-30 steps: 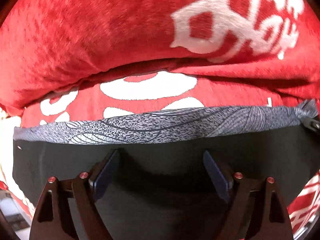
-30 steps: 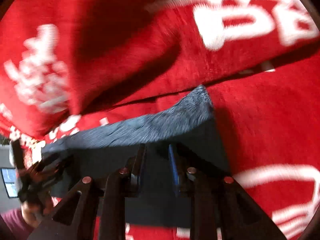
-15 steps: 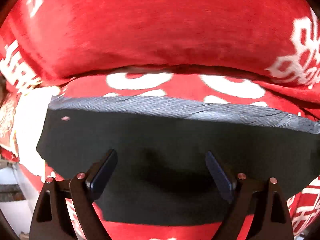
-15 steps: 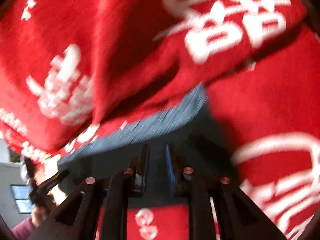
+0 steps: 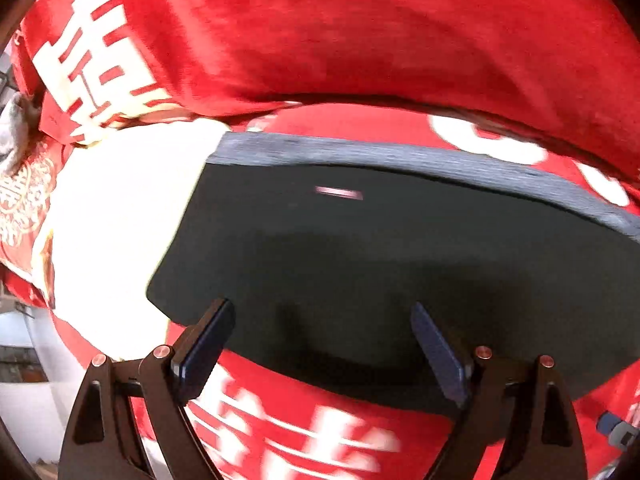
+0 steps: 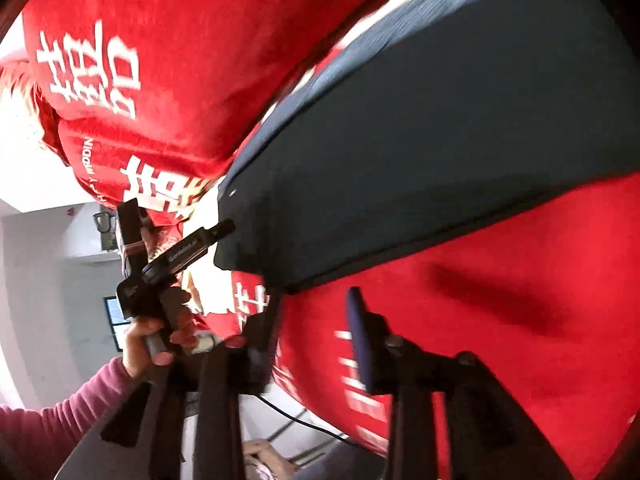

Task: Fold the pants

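black folded pants lie on red blanket, both grippers spread.

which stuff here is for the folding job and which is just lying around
Job: dark folded pants with grey patterned waistband; left gripper; right gripper.

Lying about: red bedding with white characters; black cable.

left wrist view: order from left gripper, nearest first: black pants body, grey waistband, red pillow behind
From the left gripper, which is open:
1. black pants body, directly ahead between the fingers.
2. grey waistband, along the far edge of the pants.
3. red pillow, behind, filling the top.
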